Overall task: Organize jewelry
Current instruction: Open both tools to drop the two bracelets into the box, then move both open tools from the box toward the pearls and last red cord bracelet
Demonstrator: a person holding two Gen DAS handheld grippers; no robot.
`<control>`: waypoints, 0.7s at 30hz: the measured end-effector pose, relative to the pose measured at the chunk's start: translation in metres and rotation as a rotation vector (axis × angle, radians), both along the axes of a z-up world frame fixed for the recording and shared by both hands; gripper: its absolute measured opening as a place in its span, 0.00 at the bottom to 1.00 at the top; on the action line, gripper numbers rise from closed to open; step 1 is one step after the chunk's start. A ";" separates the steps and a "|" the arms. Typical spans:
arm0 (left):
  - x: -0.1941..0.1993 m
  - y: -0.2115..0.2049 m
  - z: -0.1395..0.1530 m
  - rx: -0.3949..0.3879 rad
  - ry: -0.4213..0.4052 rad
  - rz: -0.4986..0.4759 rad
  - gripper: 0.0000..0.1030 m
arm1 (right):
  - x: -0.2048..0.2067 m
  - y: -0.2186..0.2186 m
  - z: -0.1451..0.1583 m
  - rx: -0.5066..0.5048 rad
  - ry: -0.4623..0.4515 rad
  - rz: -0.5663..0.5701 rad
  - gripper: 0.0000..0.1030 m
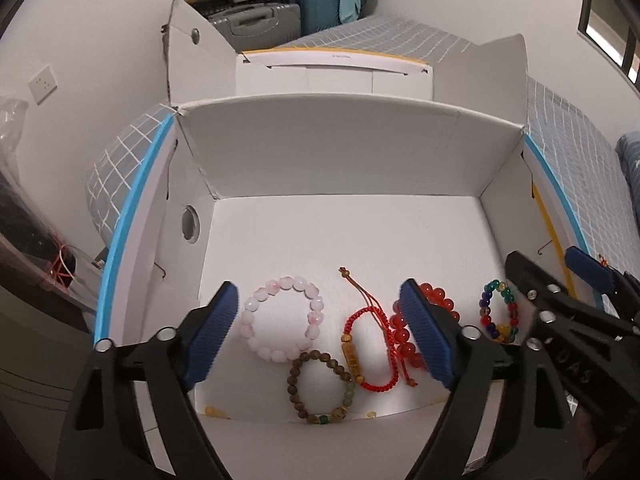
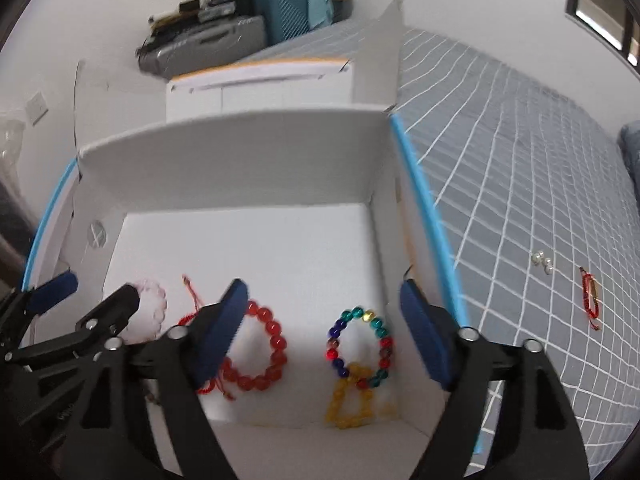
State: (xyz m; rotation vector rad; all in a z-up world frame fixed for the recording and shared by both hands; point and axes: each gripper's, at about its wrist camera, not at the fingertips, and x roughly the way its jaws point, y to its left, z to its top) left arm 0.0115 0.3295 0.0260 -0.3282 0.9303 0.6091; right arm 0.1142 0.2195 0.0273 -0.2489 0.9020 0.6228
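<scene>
A white box point(image 1: 340, 152) sits open on a bed w/ a grey grid-pattern cover point(image 2: 520, 160). Several bracelets lie flat on the box floor, toward its near edge.

Left wrist view, from left to right: a pale pink bead bracelet point(image 1: 280, 316); a brown wood-bead bracelet point(image 1: 320, 388) just below it and touching it; a red cord bracelet point(image 1: 370, 344) w/ a gold tube bead; a red bead bracelet point(image 1: 404, 336), partly hidden behind a blue pad; a multicolor bead bracelet point(image 1: 498, 312) near the right wall. A few yellow beads peek over the near wall of the box.

Right wrist view: the multicolor bracelet overlaps a yellow bead bracelet point(image 2: 352, 404) lying in the near right corner.

Left gripper point(image 1: 320, 328): jaws spread wide, nothing pinched; the pink, brown and red cord bracelets show between its blue pads. Right gripper point(image 2: 324, 328): jaws also spread wide, nothing pinched; the multicolor bracelet lies between the pads, not touched. This view is slightly blurred.

Outside the box, on the bed cover to the right: another red cord bracelet point(image 2: 591, 300) and a couple of small pale beads point(image 2: 542, 262), well apart from the box.

Behind the box: a second white box point(image 1: 332, 72) w/ flaps up, then suitcases point(image 1: 296, 4), grey and teal, against the wall.
</scene>
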 end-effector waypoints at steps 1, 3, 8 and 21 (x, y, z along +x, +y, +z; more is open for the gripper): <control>-0.001 0.001 0.001 0.002 -0.005 0.001 0.85 | 0.001 -0.002 0.001 0.014 0.011 0.005 0.77; -0.002 0.001 0.003 0.008 -0.011 0.001 0.89 | 0.001 -0.003 0.003 0.022 0.015 0.012 0.78; -0.006 0.006 0.008 0.012 -0.024 0.010 0.93 | -0.002 -0.008 0.011 0.041 -0.029 -0.002 0.89; -0.016 0.001 0.029 0.018 -0.063 -0.001 0.94 | -0.016 -0.032 0.046 0.092 -0.077 -0.004 0.93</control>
